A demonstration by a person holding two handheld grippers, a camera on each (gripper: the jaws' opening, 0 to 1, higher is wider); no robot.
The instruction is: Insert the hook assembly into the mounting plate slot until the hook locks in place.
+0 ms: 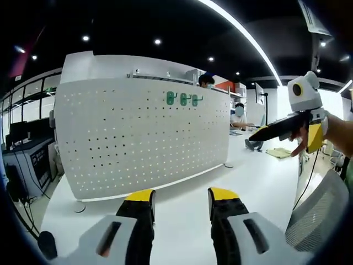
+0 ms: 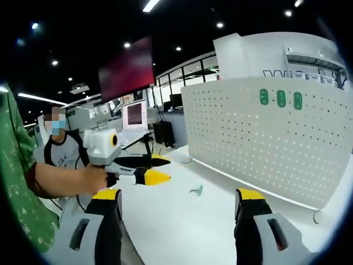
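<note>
At the bottom of the left gripper view, the left tool (image 1: 181, 203) rises with two black jaws capped in yellow, set in pale grey moulded housings; they stand wide apart with bare counter between them. The counter (image 1: 187, 185) is smooth, matte white. Beyond it, across the middle of the frame, stands the mounting plate (image 1: 142, 135), a white sheet pierced by a regular grid of small round holes, bowed by the lens. Three small green hooks (image 1: 182, 99) hang in a row near its upper edge. At the right edge of the frame the right tool (image 1: 267, 132) is held by a hand (image 1: 306, 138), its dark jaws close together, nothing visibly between them.

In the right gripper view, the right tool's own yellow-tipped jaws at the bottom stand wide and hold nothing. A small green hook piece (image 2: 197, 190) lies on the counter at centre frame, apart from both tools. The writing behind the plate, upper right, is too blurred to read.
</note>
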